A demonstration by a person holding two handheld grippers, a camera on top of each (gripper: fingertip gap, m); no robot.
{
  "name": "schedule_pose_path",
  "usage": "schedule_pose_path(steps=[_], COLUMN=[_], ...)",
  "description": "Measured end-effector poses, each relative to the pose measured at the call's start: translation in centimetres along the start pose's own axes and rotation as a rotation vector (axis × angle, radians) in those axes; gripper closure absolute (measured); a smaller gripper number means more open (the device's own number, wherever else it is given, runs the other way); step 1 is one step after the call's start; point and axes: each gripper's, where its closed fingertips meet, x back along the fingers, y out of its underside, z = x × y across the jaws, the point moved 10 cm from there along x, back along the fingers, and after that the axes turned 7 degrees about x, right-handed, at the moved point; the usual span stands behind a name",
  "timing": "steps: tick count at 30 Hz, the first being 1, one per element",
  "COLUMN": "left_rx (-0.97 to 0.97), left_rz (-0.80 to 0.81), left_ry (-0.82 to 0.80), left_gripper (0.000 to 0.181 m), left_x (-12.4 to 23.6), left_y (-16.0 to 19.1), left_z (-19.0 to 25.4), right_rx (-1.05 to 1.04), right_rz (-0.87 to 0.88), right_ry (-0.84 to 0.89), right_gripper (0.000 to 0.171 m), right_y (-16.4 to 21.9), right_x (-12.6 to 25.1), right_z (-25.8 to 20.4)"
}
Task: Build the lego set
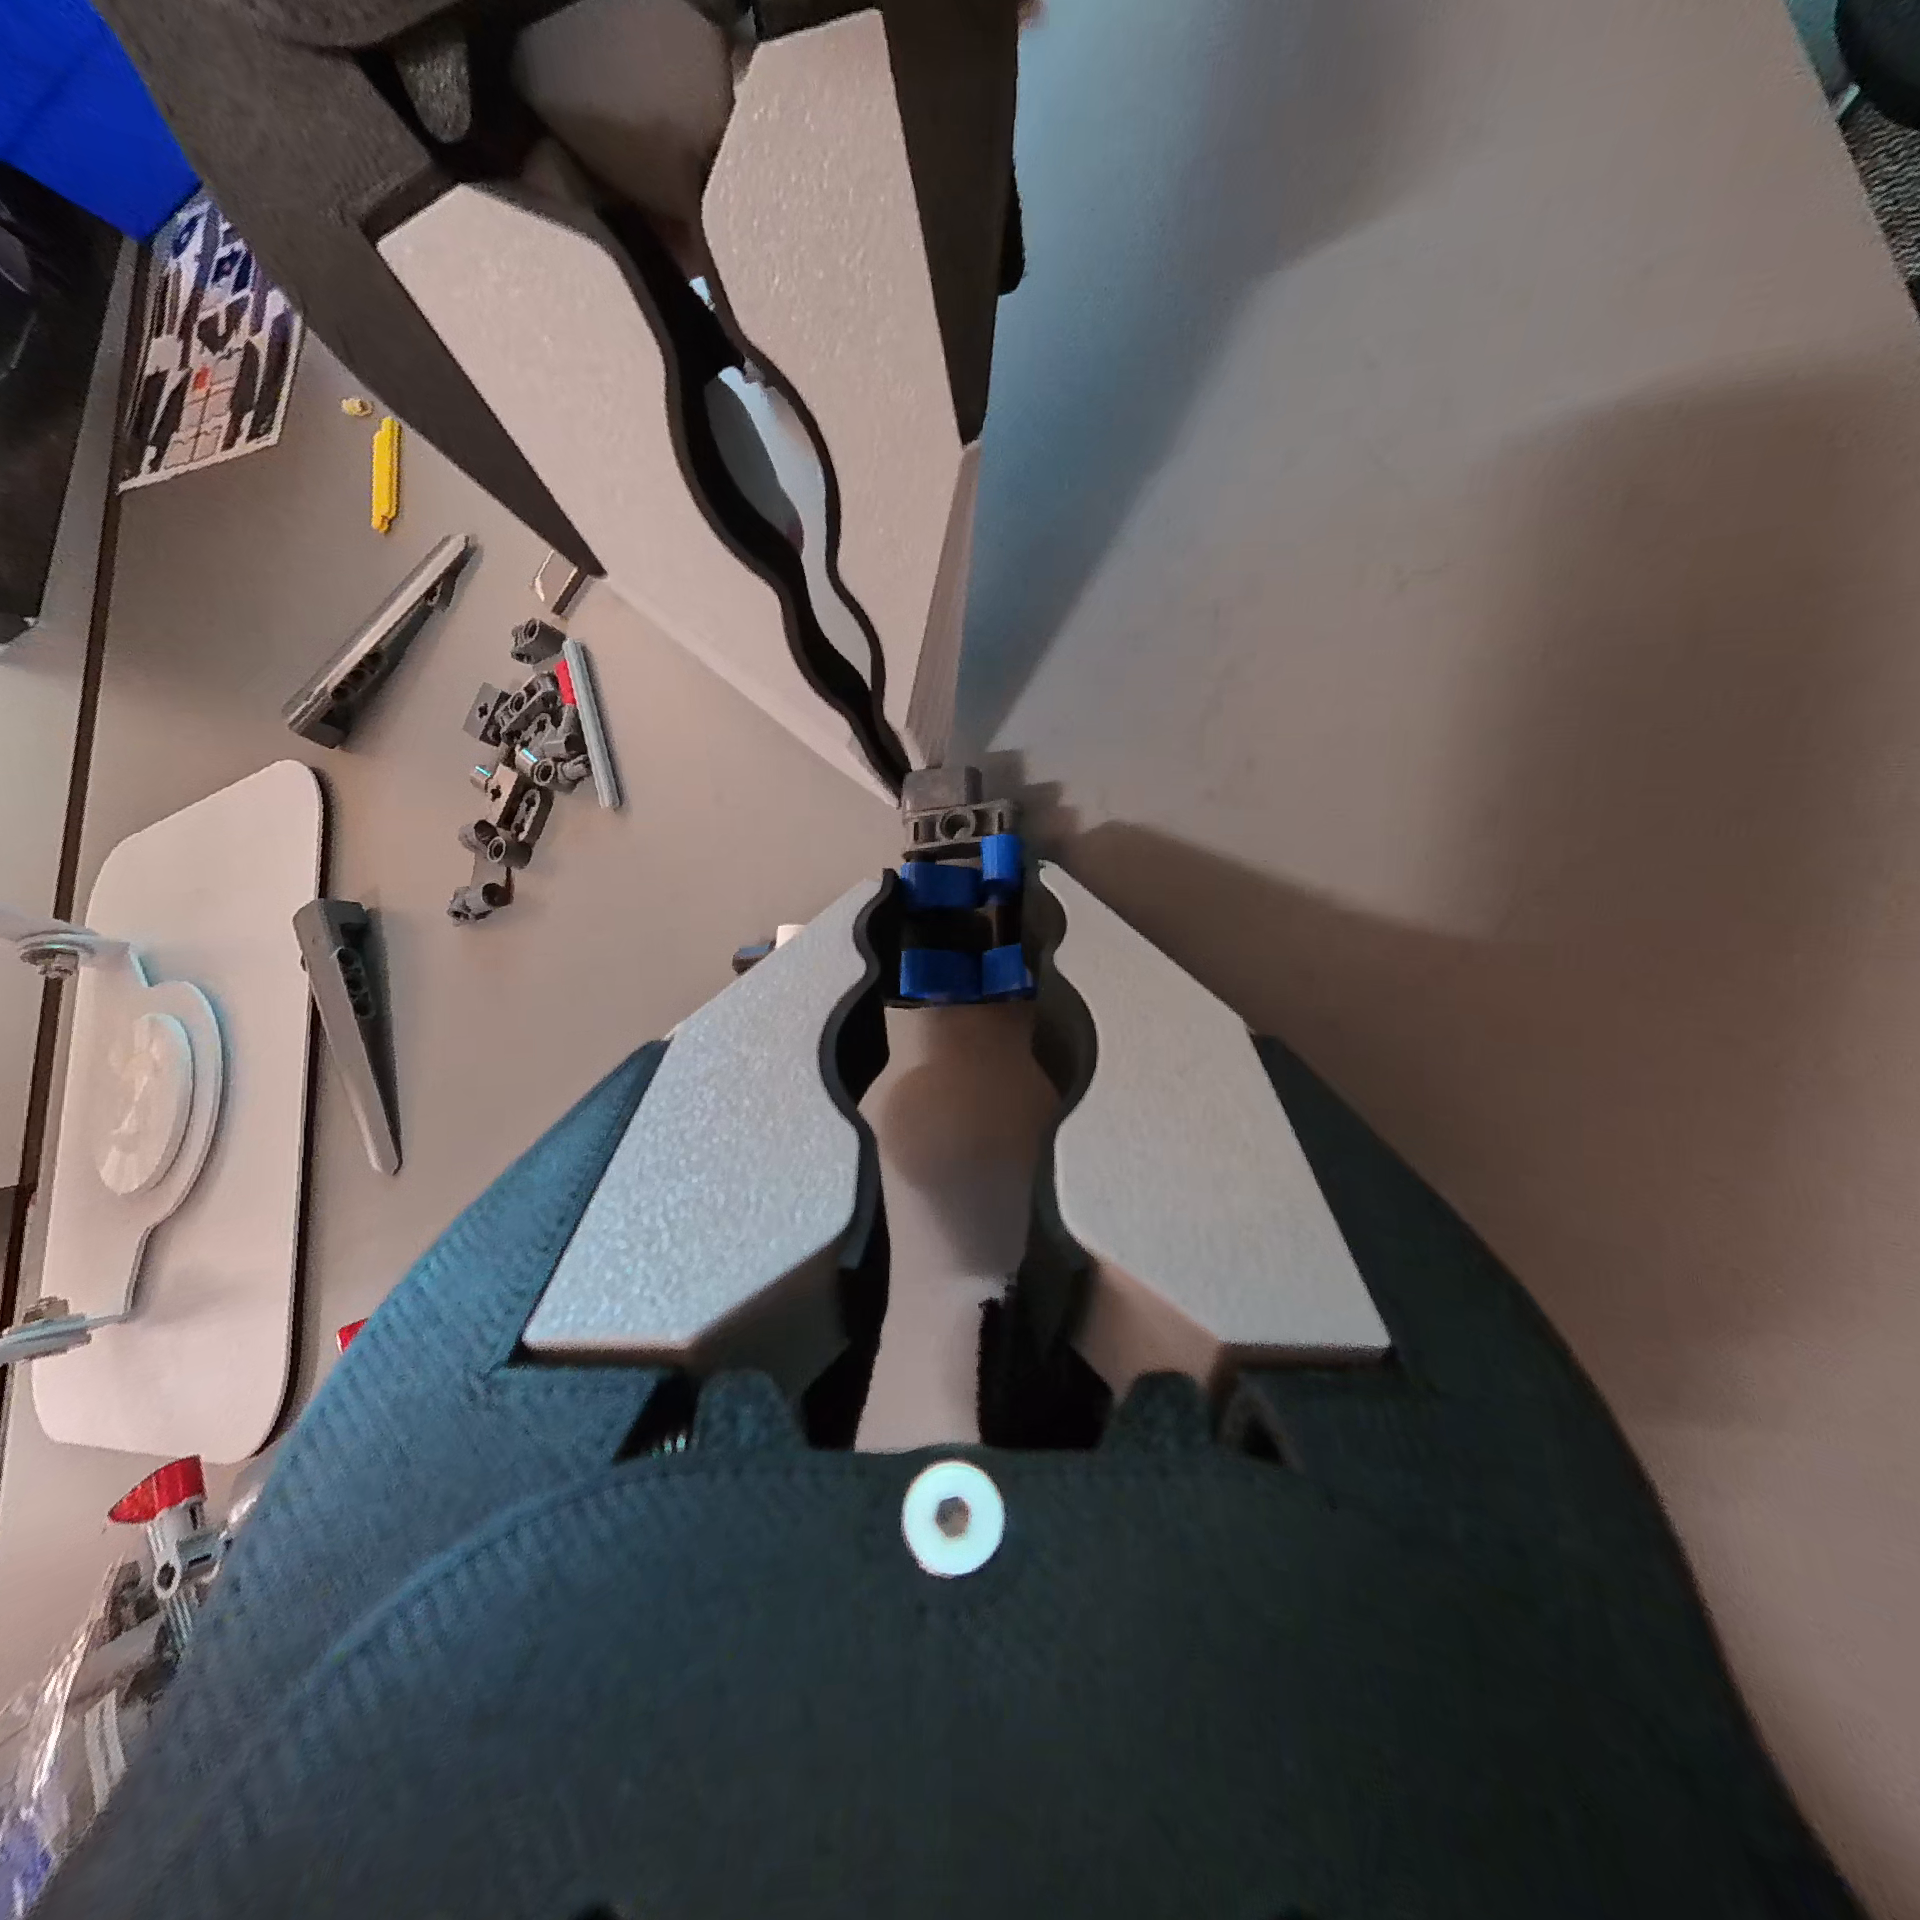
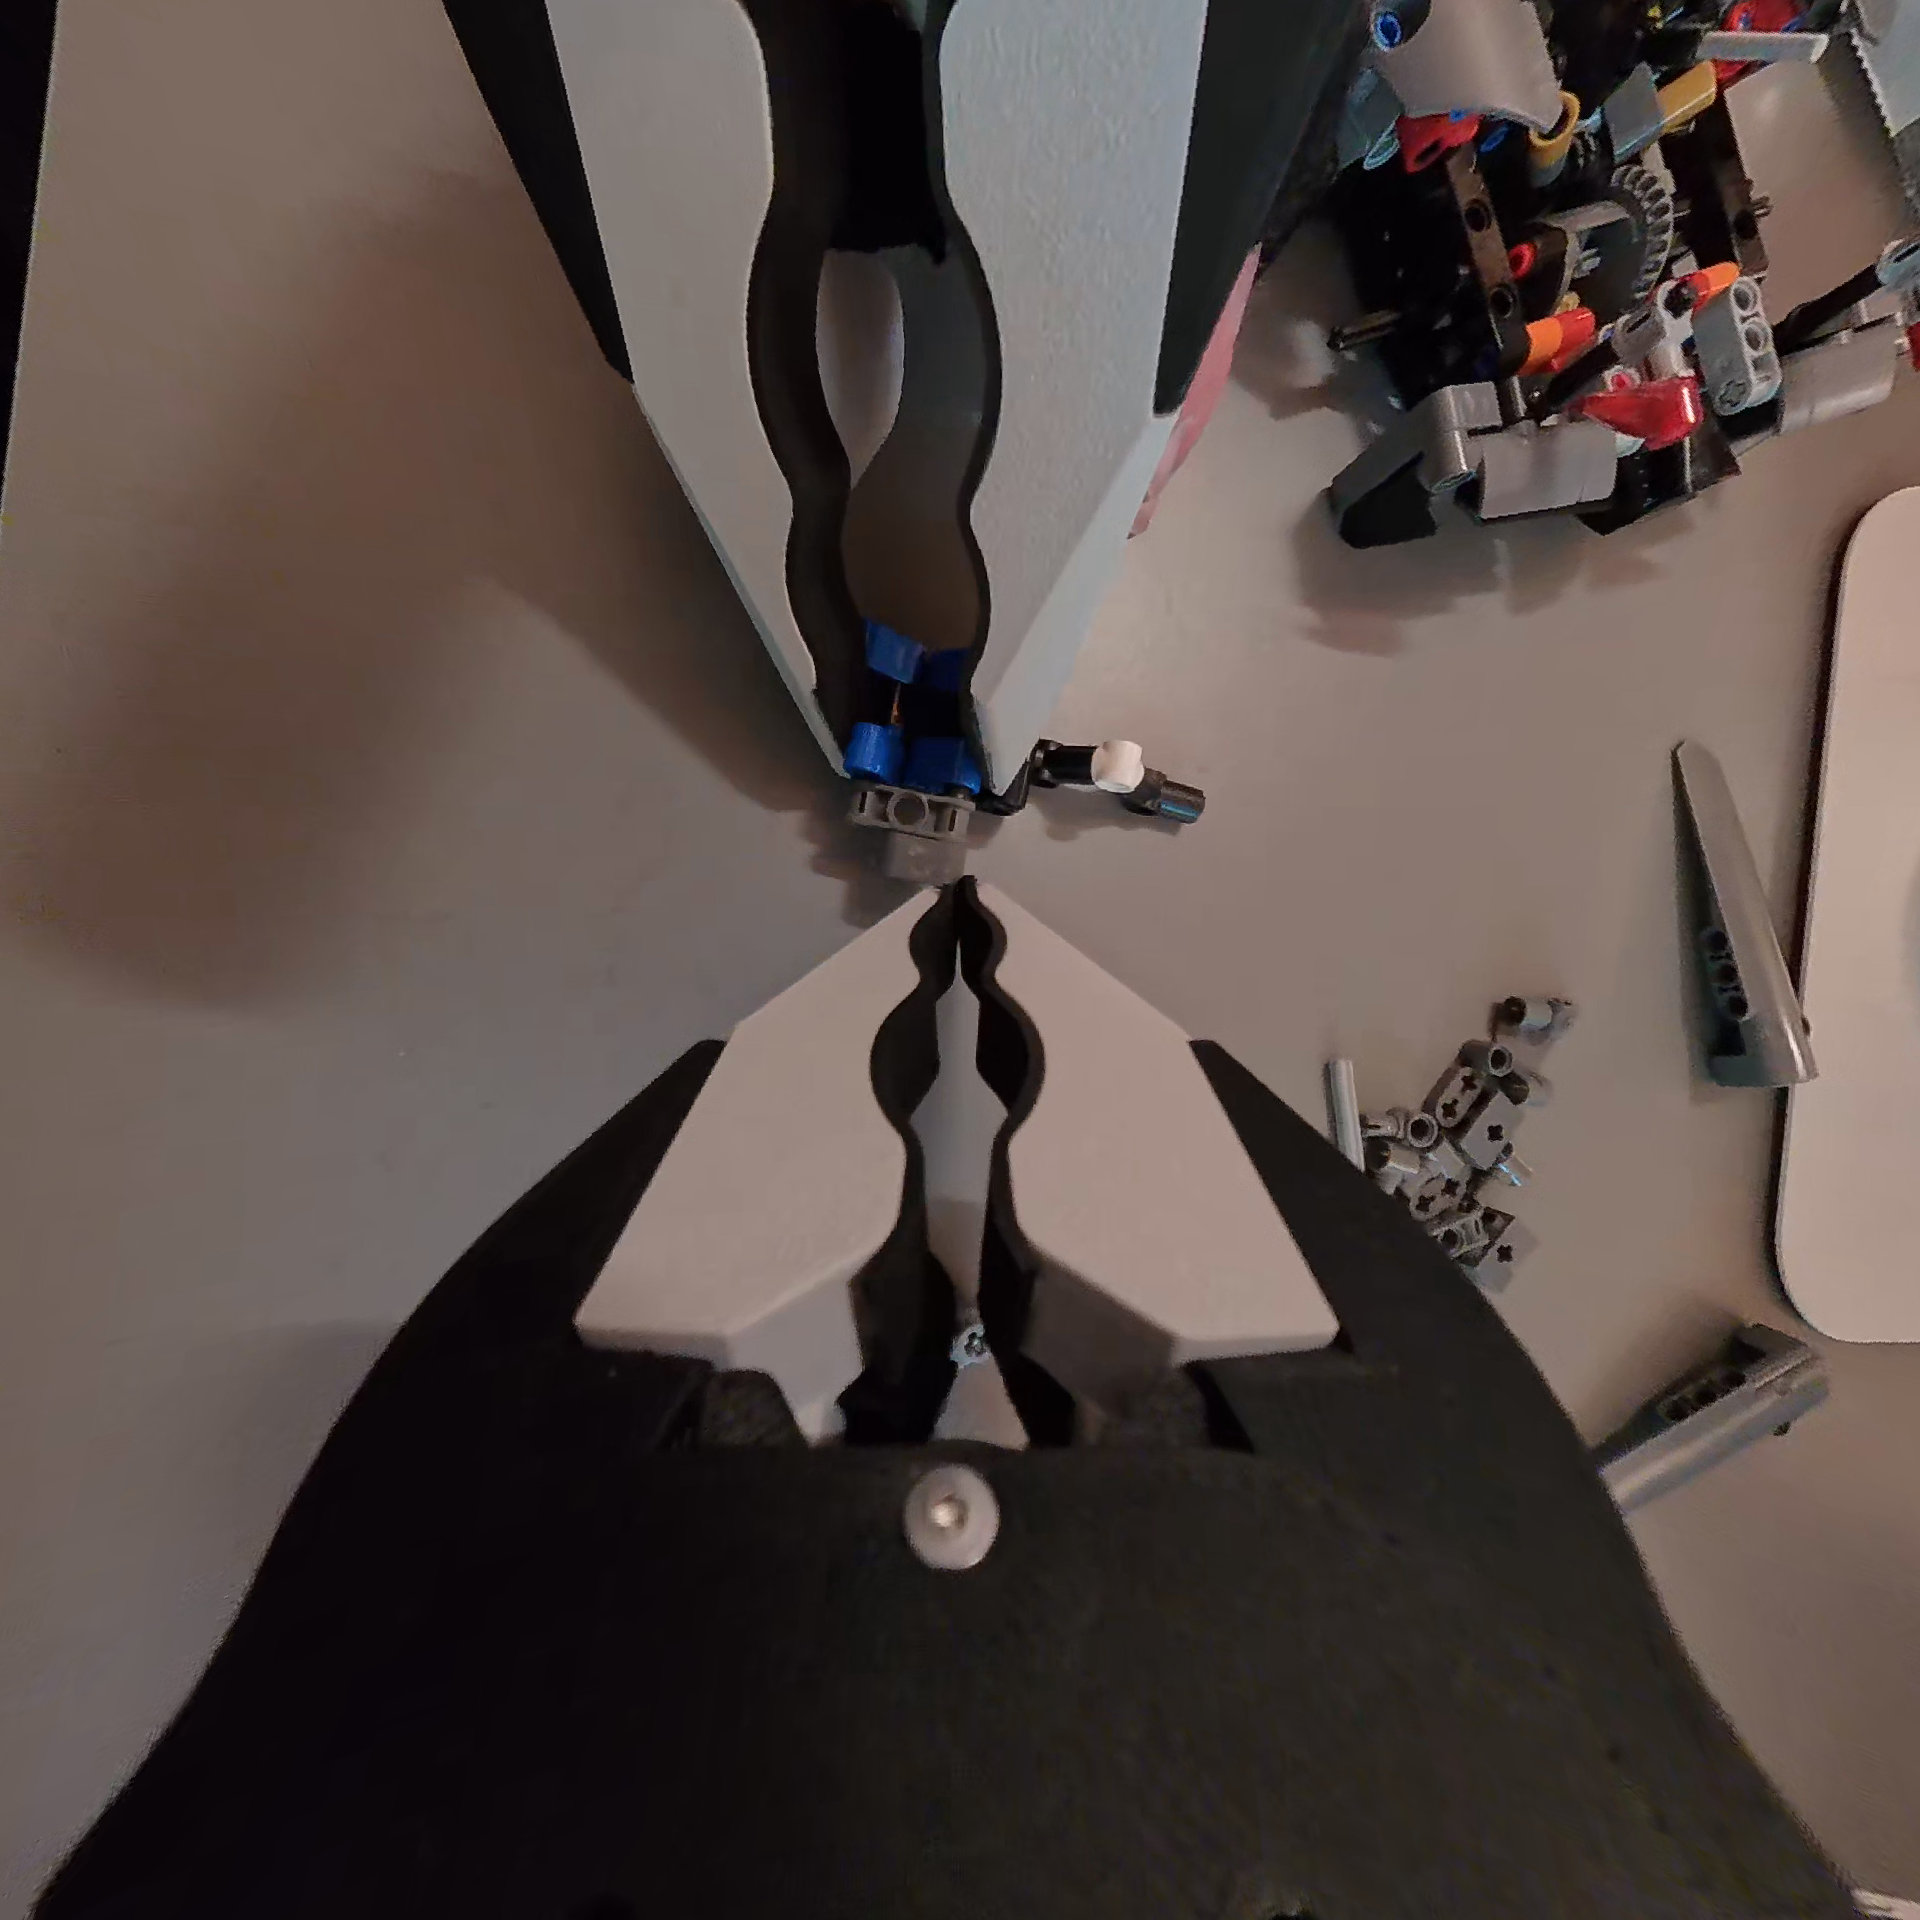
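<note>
Your left gripper [image 1: 961, 935] is clamped on a small black-and-blue sub-assembly [image 1: 956, 940], with a grey connector [image 1: 948, 805] sitting on its far end just above the table [image 1: 1455, 520]. Your right gripper [image 2: 961, 899] has its tips pinched together on nothing, their point right at that grey connector.

If you press with those closed tips, I judge the connector could skew or pop off its pins, since the contact is a narrow point and the left grip holds only the blue end. Push off-axis and the whole piece may twist between the left fingers.

The right wrist view alone shows a black axle piece with a white bush [image 2: 1117, 779] sticking out beside the left gripper, and the large partly built model [image 2: 1621, 270] beyond. The left wrist view alone shows the sticker sheet [image 1: 208, 343] and a yellow beam [image 1: 384, 473]; both show the loose grey parts [image 1: 525, 758].
</note>
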Motion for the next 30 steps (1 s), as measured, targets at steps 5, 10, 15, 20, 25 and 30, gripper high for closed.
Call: schedule_pose_path(steps=[5,10,15,20,25,30], left_rx=[0.007,0.013,0.037,0.008,0.005,-0.018], left_rz=[0.006,0.006,0.012,-0.001,-0.033,-0.029], left_ry=[0.002,0.0,0.009,-0.04,-0.059,-0.085], left_gripper=[0.161,0.161,0.161,0.156,0.155,0.157], left_x=[0.1,0.2,0.0,0.5,1.1,1.4], left_y=[0.1,0.3,0.4,-0.2,-0.1,0.3], left_z=[0.0,-0.1,-0.1,0.1,0.4,0.8], right_rx=[-0.001,-0.002,0.004,-0.026,-0.026,-0.038], right_rz=[-0.007,-0.011,-0.012,0.027,0.023,0.027], right_ry=[-0.006,-0.01,0.003,-0.011,-0.008,-0.001], right_gripper=[0.171,0.171,0.171,0.171,0.171,0.171], right_y=[-0.2,-0.4,-0.5,-0.3,-0.2,-0.2], right_x=[-0.2,-0.3,-0.5,-0.3,-0.4,-0.2], right_z=[0.1,0.3,0.5,0.5,0.2,0.2])
